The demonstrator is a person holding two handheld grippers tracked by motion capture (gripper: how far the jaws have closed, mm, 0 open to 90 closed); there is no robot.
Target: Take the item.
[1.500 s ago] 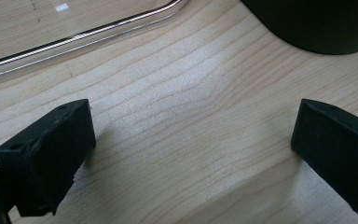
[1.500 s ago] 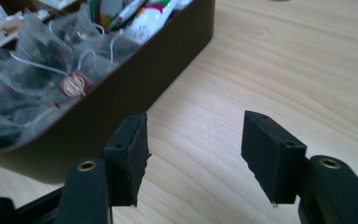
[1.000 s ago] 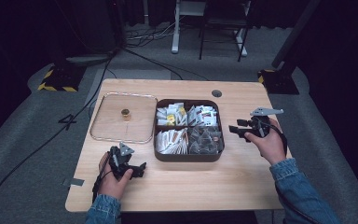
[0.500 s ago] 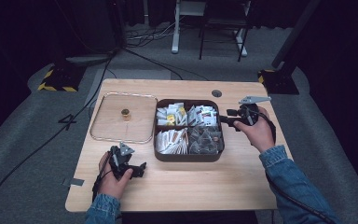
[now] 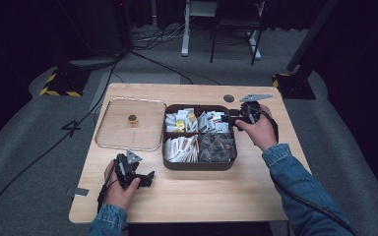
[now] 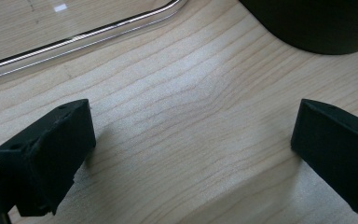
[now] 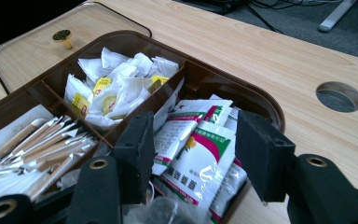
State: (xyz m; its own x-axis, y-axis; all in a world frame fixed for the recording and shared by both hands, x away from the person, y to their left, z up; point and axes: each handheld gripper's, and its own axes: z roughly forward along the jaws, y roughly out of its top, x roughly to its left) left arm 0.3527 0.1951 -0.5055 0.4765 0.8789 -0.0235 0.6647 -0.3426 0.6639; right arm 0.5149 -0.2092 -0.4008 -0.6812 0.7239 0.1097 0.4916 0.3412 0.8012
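**Reaching for the packets — where this could slip**

Our right gripper (image 7: 191, 154) has just been narrowing its jaws, and they now stand part-spread above the packets with the green and red print (image 7: 196, 154) in the far right compartment of the brown divided box (image 5: 199, 167). Nothing is pinched yet; the pads straddle the top packet without pressing it. Our left gripper (image 5: 133, 172) rests spread wide on the bare wood near the front edge, empty.

We see a few ways this could go wrong. The packets lie overlapped and glossy, so a closing pinch may catch two at once or slide off the film. The left jaw sits close to the divider beside the white sachets with yellow labels (image 7: 116, 88) — if it comes down on that wall, the jaws could jam or shove the whole box, since nothing is steadying it. A shallow bite at a packet's edge would likely let it drop back.

The wooden table (image 5: 192, 201) is pale, with a round cable hole (image 7: 339, 96) beyond the box. The clear lid (image 5: 113, 130), with its small brass knob (image 5: 132, 118), lies flat to the left of the box. Around us the room is dark — grey carpet, trailing cables, and stand feet with yellow and black stripes.
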